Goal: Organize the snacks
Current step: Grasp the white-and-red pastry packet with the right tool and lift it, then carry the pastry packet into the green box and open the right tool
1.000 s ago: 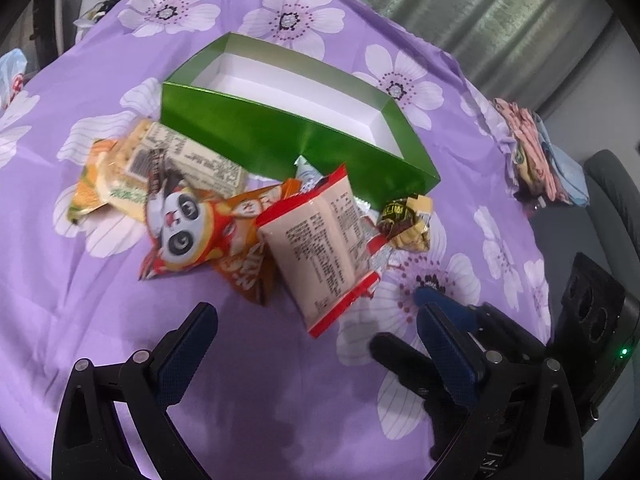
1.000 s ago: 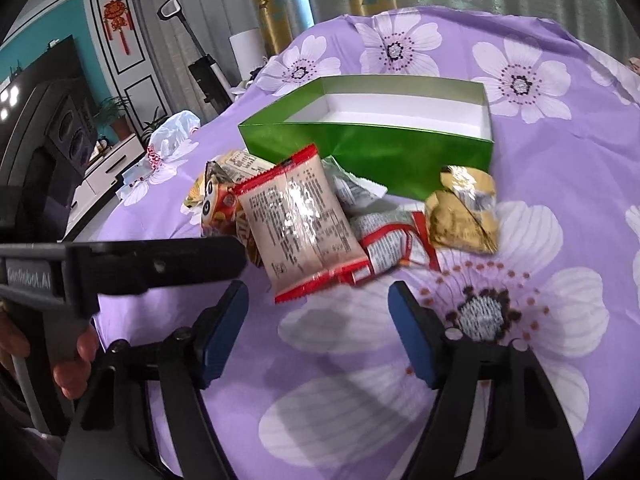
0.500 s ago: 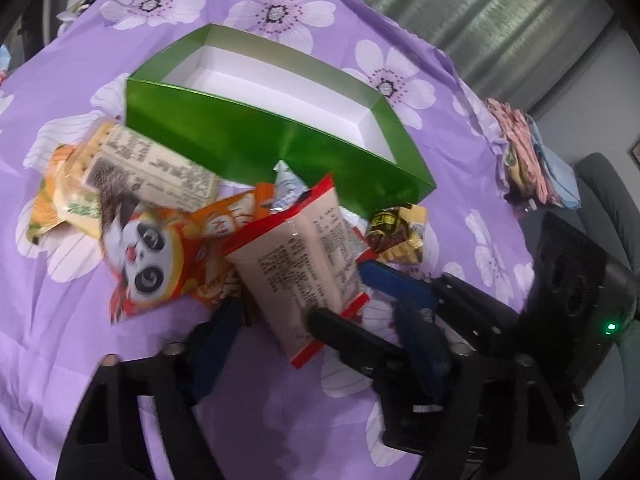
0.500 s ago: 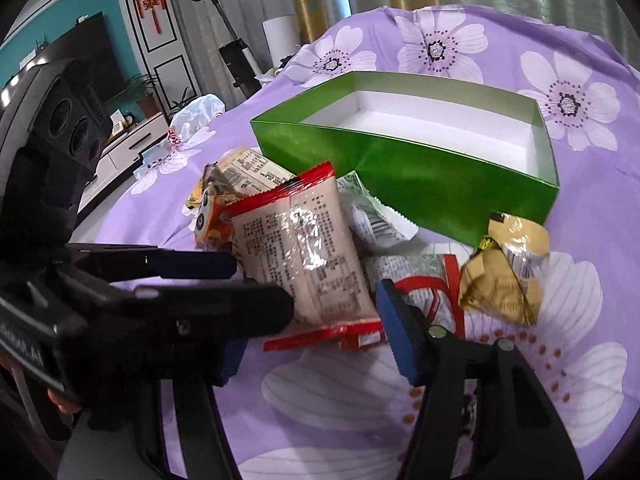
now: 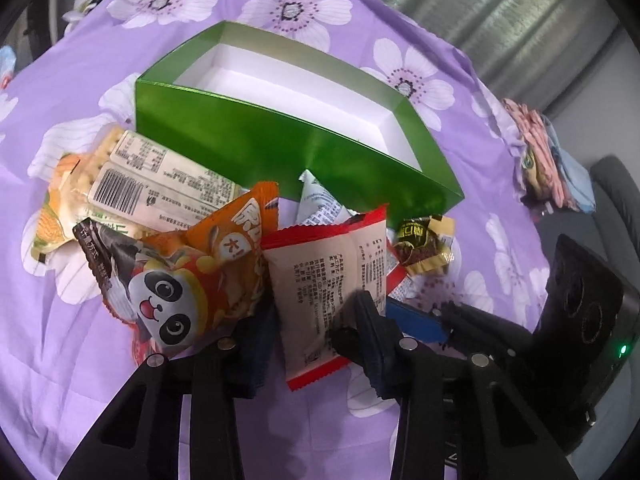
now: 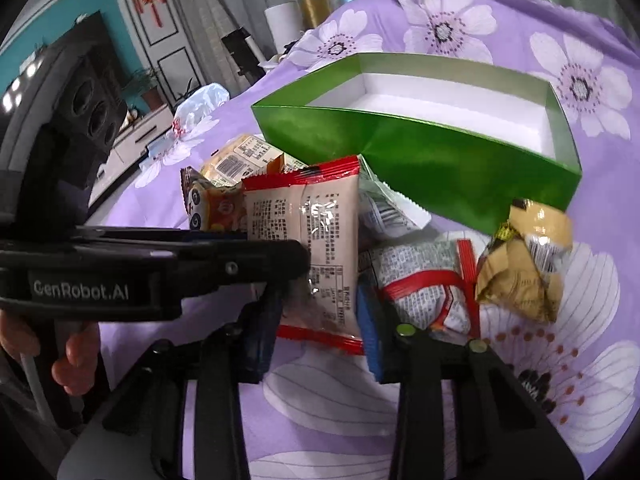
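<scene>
Both grippers, left (image 5: pixel 316 332) and right (image 6: pixel 320 316), are closed onto the beige red-edged snack packet (image 5: pixel 328 280) on the purple flowered cloth (image 5: pixel 80 380). Beyond it, the green white-lined cardboard box (image 6: pixel 440 160). Far left, teal wall (image 6: pixel 52 36), grey curtains (image 5: pixel 500 12).

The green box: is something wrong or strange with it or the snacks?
The green box holds nothing; every snack lies heaped outside against its front wall. Oddly, both the left gripper and right gripper straddle the same red-edged packet.
</scene>
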### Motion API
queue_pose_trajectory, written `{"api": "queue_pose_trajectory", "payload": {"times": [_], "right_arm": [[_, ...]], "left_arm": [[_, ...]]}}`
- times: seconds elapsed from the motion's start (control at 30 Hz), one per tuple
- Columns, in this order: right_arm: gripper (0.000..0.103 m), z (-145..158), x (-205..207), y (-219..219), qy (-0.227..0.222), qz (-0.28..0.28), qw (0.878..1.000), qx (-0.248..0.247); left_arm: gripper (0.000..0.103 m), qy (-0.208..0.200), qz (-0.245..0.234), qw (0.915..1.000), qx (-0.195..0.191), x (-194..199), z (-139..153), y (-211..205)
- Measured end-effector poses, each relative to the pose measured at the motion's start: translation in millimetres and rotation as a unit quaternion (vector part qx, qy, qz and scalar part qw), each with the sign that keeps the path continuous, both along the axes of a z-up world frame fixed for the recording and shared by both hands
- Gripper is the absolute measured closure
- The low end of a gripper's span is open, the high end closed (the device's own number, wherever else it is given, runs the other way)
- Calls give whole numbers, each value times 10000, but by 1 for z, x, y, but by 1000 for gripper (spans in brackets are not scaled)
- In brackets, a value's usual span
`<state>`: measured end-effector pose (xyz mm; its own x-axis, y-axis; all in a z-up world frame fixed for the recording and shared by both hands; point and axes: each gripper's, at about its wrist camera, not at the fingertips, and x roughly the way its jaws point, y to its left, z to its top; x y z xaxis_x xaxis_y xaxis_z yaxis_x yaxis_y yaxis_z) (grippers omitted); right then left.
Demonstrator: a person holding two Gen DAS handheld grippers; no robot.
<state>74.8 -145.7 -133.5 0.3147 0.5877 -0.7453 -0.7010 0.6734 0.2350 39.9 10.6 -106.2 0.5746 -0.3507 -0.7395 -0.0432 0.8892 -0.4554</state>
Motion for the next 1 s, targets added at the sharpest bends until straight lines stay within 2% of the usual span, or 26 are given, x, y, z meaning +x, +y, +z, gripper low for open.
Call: {"api": "queue_pose_trajectory", "payload": {"times": [0.2,0.37,0.47,1.0], "right_arm": [[68,4,-12,-3,-16,-255,9996,116],[68,12,-25,-7,-91,-396,9990,169],[68,17,-32,-11,-128,-467,9986,220],[68,66,-59,-16,-787,-632,9948,143]], "left_arm": [[65,-74,-95,9999,75,-6,7,-4],[65,-245,-247,9987,371,-18,20,-14],[65,-327,-317,9981,424,-23,27,-18],[65,-933,-542,9918,691,-46,74,-32]]}}
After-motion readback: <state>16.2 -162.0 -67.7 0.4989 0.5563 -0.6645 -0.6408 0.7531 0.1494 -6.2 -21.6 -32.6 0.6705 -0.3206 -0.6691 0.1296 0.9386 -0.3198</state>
